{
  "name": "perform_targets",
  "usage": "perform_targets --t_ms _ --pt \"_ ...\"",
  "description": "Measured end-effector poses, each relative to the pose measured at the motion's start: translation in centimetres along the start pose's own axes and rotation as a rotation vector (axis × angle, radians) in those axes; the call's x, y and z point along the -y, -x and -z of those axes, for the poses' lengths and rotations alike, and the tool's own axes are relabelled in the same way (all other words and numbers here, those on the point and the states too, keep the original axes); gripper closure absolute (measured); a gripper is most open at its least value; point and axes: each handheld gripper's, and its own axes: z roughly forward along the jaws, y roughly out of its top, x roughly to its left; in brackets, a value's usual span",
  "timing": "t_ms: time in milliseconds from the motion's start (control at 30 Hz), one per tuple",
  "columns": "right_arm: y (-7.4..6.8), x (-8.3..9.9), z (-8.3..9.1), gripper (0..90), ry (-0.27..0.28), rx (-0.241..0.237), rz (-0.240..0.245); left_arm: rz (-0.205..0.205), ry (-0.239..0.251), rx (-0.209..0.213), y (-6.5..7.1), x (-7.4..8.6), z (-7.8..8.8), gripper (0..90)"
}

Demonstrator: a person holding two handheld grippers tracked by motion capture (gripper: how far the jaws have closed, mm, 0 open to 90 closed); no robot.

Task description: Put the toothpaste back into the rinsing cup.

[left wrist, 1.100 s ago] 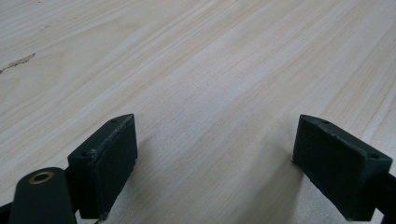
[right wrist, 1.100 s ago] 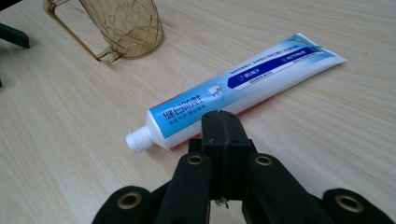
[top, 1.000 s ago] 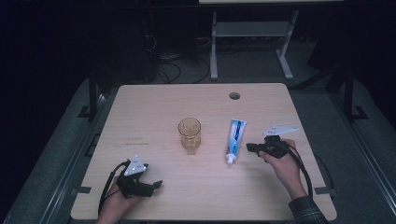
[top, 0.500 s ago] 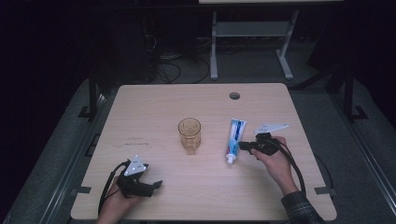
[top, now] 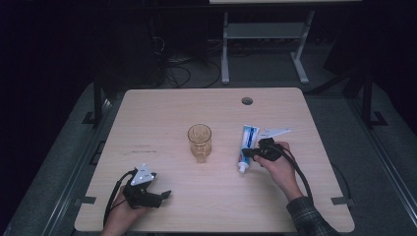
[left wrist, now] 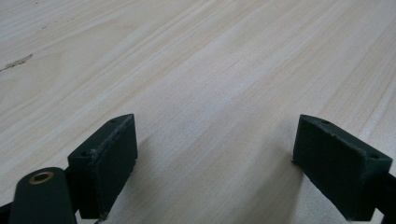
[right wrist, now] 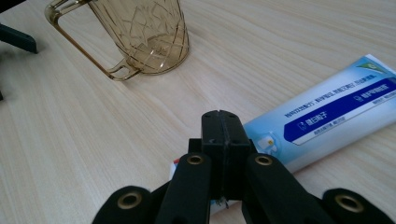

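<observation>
The toothpaste tube [top: 246, 146] lies flat on the wooden table [top: 162, 118], right of centre, its white cap end toward the person and its flat crimped end pointing away; in the right gripper view the tube [right wrist: 327, 116] runs off to the right, blue and white with printed lettering. The right gripper [top: 250, 153] sits over the tube's cap end, its jaws pressed together with nothing between them [right wrist: 222, 122]; whether the tips touch the tube I cannot tell. Just left of the tube, near but apart, stands an amber plastic mug [top: 199, 140], upright, its handle turned toward the person [right wrist: 140, 32]. Well apart, at the near left corner of the table, the left gripper [top: 166, 194] rests low over bare wood, jaws spread wide and empty [left wrist: 212, 163]; a grey three-cornered plate rides on top of it.
</observation>
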Motion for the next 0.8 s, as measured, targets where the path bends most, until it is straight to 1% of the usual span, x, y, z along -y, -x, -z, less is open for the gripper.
perform_targets --t_ms 100,167,233,333,667,800 --pt "0.0 0.0 -0.3 90.0 0.002 -0.004 0.007 0.000 0.000 0.001 0.0 0.0 0.0 13.2" --pt "-0.1 -0.1 -0.5 90.0 -0.005 -0.008 -0.002 0.000 0.000 0.001 0.0 0.0 0.0 13.2" --pt "-0.2 -0.1 -0.8 90.0 -0.007 -0.012 0.005 -0.001 0.000 0.001 0.0 0.0 0.0 13.2" --pt "-0.4 -0.1 -1.5 90.0 -0.024 -0.014 0.008 0.000 0.001 0.001 0.0 0.0 0.0 13.2" --pt "-0.8 -0.1 -2.4 90.0 -0.041 -0.019 0.028 -0.003 0.000 0.003 0.1 0.0 0.0 13.2" --pt "-0.9 0.1 -2.2 90.0 -0.062 0.007 0.035 -0.003 0.000 0.003 0.1 0.0 0.0 13.2"
